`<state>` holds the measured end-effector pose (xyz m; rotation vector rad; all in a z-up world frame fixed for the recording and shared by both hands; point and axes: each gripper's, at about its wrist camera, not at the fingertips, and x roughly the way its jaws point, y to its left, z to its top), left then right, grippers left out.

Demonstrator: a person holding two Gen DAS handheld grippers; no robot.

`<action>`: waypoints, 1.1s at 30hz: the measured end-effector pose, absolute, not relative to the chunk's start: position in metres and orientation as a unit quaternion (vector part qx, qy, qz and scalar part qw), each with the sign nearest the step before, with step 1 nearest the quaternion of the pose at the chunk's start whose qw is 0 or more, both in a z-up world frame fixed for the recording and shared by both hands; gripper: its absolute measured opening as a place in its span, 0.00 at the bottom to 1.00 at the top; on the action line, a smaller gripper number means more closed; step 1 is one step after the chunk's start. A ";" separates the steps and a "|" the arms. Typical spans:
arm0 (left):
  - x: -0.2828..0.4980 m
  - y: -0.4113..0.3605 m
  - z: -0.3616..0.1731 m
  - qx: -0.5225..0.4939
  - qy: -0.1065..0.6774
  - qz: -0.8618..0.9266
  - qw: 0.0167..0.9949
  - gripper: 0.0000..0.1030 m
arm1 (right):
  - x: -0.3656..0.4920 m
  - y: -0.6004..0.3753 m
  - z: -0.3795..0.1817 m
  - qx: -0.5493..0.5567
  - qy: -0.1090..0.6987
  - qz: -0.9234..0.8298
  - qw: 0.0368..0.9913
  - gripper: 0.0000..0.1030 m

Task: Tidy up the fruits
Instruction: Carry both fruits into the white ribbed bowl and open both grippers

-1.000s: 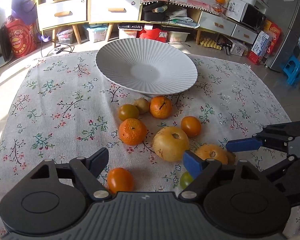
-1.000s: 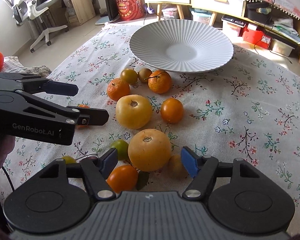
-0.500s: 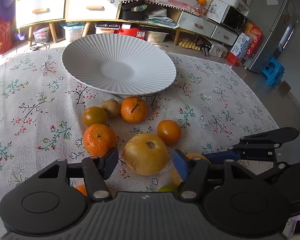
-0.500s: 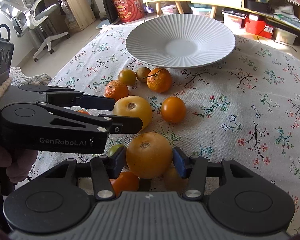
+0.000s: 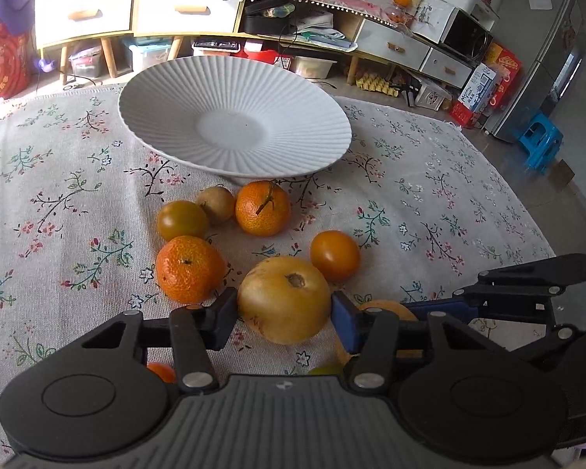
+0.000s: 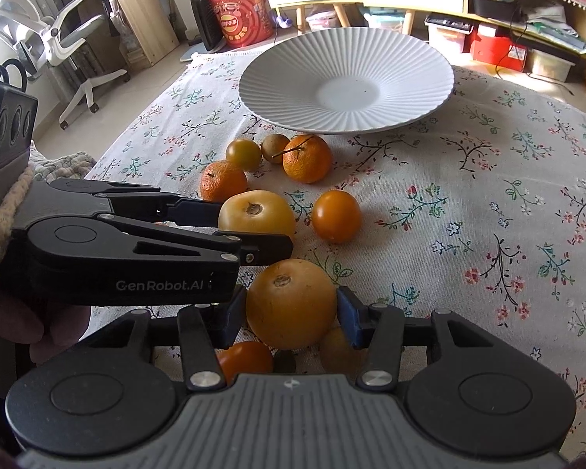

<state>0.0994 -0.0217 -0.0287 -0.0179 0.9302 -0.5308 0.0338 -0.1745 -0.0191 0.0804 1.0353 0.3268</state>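
Near the plate, on the worktop, the left gripper has just closed its jaws on a yellow tomato; the right gripper grips an orange tomato. Both look soft, smooth and bruisable: hold gently at the widest part.

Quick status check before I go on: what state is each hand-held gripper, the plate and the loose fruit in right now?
Left hand-held gripper: jaws just closed in, pads against the pale yellow fruit.
Right hand-held gripper: shut on the big orange-yellow fruit.
White ribbed plate: upright, holds no fruit.
Two mandarins: loose on the floral tablecloth.
Small orange fruit: loose, untouched.
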 end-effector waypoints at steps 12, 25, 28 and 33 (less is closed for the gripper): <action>0.103 -0.019 -0.021 -0.013 0.460 -0.254 0.851 0.39 | 0.034 -0.173 -0.014 0.044 0.504 0.135 0.852 0.43; 0.106 -0.003 0.008 -0.028 0.432 -0.241 0.869 0.39 | 0.040 -0.192 0.003 0.083 0.491 0.105 0.861 0.43; 0.106 0.001 0.014 -0.029 0.412 -0.232 0.881 0.39 | 0.044 -0.196 0.007 0.098 0.483 0.094 0.865 0.43; 0.113 0.004 0.021 -0.057 0.399 -0.220 0.889 0.39 | 0.054 -0.201 0.012 0.128 0.469 0.088 0.870 0.43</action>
